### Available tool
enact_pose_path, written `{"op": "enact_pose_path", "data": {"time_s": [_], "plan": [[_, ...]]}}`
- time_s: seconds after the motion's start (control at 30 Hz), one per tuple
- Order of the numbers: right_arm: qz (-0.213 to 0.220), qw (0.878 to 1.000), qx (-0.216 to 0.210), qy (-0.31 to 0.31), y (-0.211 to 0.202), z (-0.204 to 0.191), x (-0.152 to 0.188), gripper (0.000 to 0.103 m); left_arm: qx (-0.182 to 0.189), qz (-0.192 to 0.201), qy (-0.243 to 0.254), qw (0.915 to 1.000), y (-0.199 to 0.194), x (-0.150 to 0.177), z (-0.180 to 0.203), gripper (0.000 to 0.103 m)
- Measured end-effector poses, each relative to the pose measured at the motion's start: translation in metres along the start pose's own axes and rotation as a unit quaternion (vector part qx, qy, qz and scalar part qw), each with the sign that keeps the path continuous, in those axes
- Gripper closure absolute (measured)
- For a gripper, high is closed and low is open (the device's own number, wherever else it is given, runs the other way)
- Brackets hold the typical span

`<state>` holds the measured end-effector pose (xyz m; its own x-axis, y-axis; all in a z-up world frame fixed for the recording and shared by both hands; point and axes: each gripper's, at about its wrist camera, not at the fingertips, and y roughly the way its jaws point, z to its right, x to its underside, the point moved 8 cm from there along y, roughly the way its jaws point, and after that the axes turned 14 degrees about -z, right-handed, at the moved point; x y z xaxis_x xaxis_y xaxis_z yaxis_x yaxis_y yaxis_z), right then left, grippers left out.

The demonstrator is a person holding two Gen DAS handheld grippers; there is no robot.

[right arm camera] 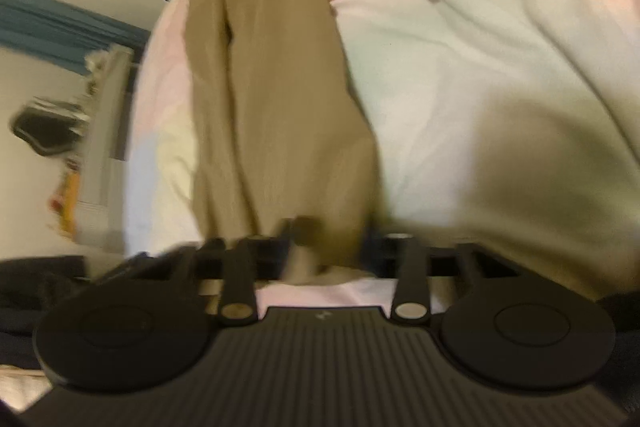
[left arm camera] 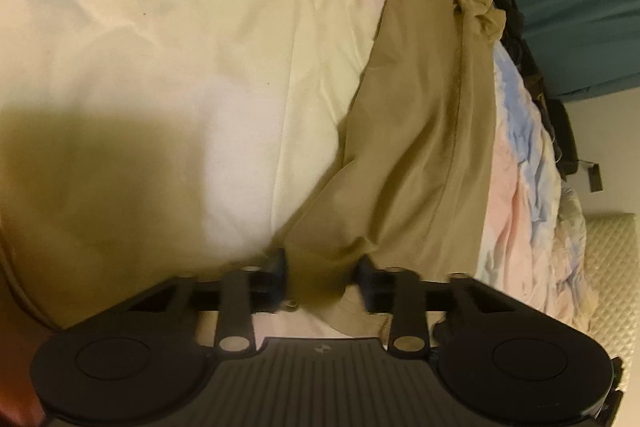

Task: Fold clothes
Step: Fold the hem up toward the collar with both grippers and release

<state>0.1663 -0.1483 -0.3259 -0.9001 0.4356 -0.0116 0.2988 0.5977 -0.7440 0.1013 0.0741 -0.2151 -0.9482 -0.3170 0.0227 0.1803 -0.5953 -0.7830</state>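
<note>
My left gripper [left arm camera: 324, 277] and right gripper [right arm camera: 326, 247] each pinch one end of the tan trousers [left arm camera: 420, 131], which stretch lengthwise away from me along the bed's [left arm camera: 180, 47] edge.

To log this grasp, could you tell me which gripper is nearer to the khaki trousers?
Neither: the left gripper and the right gripper each have the near end of the khaki trousers bunched between their fingers, so both touch it.

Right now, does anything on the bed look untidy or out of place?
Yes. The far end of the khaki trousers is bunched and crumpled, not flat. Dark clothes lie heaped beside it at the edge of the bed.
</note>
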Motion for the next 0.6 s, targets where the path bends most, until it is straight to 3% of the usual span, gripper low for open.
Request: {"op": "enact_pose_path", "data": {"time_s": [0.17,0.4,0.6], "plan": [[0.029,0.999,-0.016,0.011,-0.024,-0.006,-0.003,0.094,0.023,0.042,0.03,0.9984,-0.035,0.003,0.021,0.094],[0.114,0.99,-0.07,-0.054,-0.12,-0.07,-0.012,0.095,0.092,0.113,0.082,0.9859,-0.124,0.016,0.088,0.095],[0.152,0.977,-0.097,-0.117,-0.179,-0.106,0.016,0.096,0.108,0.132,0.103,0.9799,-0.161,0.068,0.092,0.095]]}}
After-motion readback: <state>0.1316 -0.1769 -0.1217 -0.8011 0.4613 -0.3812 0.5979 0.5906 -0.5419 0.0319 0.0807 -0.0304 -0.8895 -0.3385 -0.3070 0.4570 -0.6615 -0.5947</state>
